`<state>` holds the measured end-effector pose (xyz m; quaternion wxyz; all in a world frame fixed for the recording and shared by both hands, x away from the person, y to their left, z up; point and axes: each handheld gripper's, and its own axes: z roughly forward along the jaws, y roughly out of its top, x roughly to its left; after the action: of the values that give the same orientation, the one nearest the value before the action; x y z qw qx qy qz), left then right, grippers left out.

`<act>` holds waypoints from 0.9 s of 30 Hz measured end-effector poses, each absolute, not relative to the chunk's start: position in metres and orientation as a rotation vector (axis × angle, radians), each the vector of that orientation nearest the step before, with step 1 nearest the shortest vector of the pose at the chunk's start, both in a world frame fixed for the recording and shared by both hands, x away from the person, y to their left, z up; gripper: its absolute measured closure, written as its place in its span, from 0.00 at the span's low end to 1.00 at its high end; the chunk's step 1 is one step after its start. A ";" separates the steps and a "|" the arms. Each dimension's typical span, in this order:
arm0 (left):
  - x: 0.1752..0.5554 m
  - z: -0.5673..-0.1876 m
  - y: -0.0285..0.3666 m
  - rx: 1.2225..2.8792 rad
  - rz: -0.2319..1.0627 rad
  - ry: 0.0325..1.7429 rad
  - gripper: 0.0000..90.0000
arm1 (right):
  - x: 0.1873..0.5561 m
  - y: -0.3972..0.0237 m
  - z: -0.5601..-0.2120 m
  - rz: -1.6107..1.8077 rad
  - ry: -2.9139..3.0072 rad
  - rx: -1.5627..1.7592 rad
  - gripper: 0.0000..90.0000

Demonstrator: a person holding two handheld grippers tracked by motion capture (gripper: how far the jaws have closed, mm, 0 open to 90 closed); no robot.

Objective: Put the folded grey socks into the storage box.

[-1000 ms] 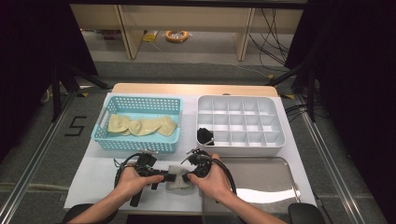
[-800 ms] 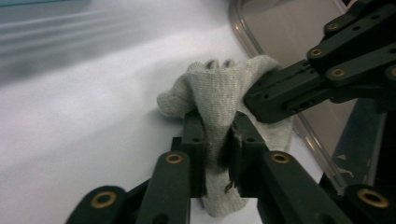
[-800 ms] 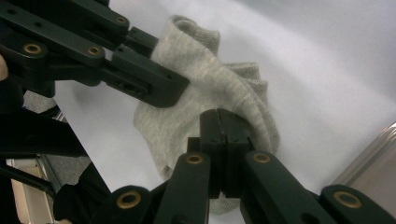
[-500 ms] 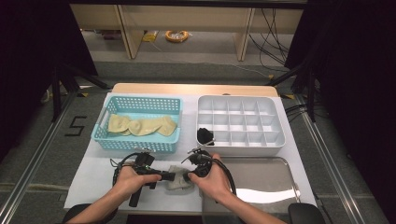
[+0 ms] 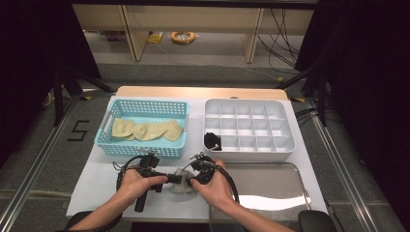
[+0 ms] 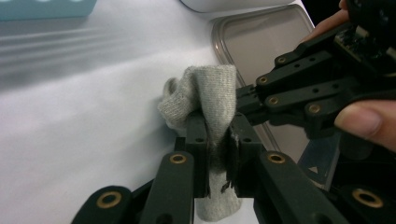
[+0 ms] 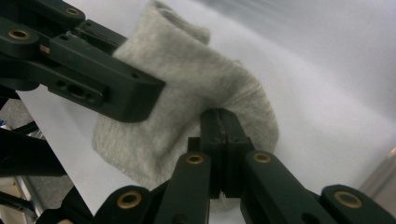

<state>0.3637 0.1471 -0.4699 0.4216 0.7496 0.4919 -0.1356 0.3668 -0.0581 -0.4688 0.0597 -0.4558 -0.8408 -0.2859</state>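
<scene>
Grey sock (image 5: 183,178): bunched on the white table (image 5: 96,179), between both grippers.
Left gripper (image 6: 215,140): jaws just closed, pinching the sock.
Right gripper (image 7: 223,135): clamped on the sock's fabric.

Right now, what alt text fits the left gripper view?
The left claw pinches a grey sock on a white table. The right claw grips the sock from the right, with a metal tray behind.

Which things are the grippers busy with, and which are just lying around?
In use:
- small grey knitted sock
- left gripper, clamped on the sock
- right gripper, clamped on the sock

Lying about:
- turquoise plastic basket of beige cloths
- white compartment tray
- shiny metal tray
</scene>
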 end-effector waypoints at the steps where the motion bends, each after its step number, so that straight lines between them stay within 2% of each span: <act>1: 0.365 -0.470 0.145 1.880 -0.326 1.223 0.89 | 0.367 -0.058 -0.470 -0.892 -2.559 -1.368 1.00; 14: 0.362 -0.468 0.126 1.875 -0.262 1.159 0.86 | 0.371 -0.069 -0.475 -0.921 -2.466 -1.370 1.00; 20: 0.358 -0.468 0.120 1.943 -0.157 1.096 0.87 | 0.374 -0.078 -0.472 -0.905 -2.424 -1.372 0.97; 27: 0.356 -0.468 0.116 1.974 -0.129 1.069 0.87 | 0.376 -0.092 -0.463 -0.930 -2.419 -1.399 0.97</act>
<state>0.3556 0.1156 -0.4684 0.4319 0.7918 0.4287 -0.0519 0.3763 -0.0916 -0.4628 0.0981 -0.4728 -0.8174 -0.3142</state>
